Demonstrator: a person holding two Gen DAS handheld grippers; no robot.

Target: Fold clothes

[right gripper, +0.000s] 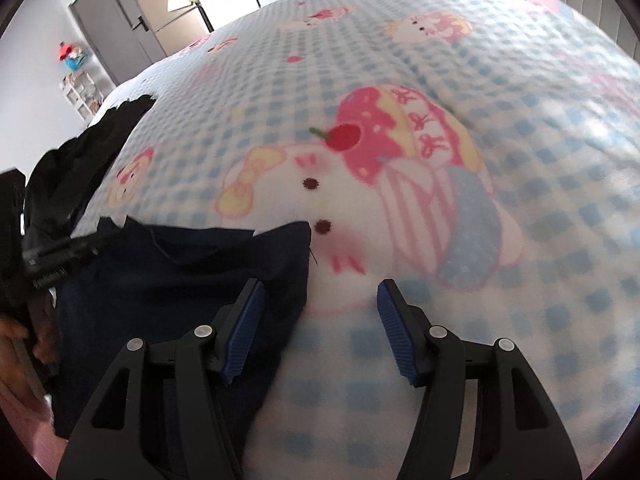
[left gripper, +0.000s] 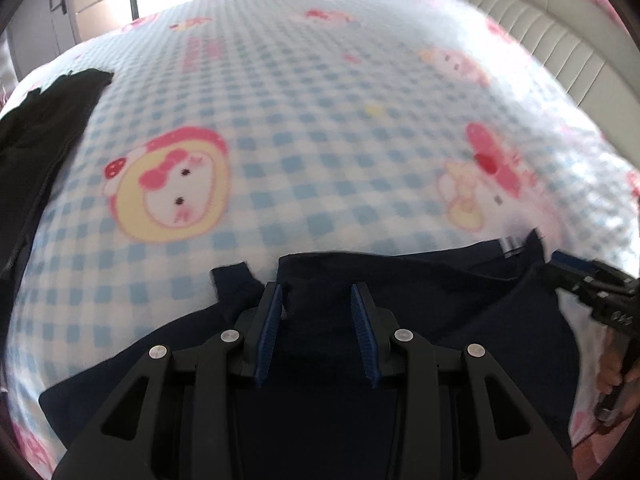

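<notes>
My left claw (left gripper: 316, 300) hangs low over a navy garment (left gripper: 420, 304) spread on the bed, its blue-padded fingers (left gripper: 274, 320) parted a moderate way with nothing gripped between them; the cloth's near-black fabric lies directly beneath and ahead of the fingertips, and a notched edge of it sits just beyond the left finger. My right claw (right gripper: 320, 308) is spread wide and empty, its left finger over the garment's right-hand edge (right gripper: 288, 264) and its right finger over bare blanket. The blue-and-white checked blanket (left gripper: 320, 120), printed with pink and yellow cartoon cats, covers the bed far ahead of both claws. A second, black piece of clothing (left gripper: 44, 120) lies well off to the left of my left claw, near the bed's edge, and shows again at far left in the right wrist view (right gripper: 80, 152). A padded pale headboard (left gripper: 540, 28) rises beyond the blanket to the upper right. In the left wrist view, my right claw (left gripper: 592, 280) enters at the garment's far right corner.
</notes>
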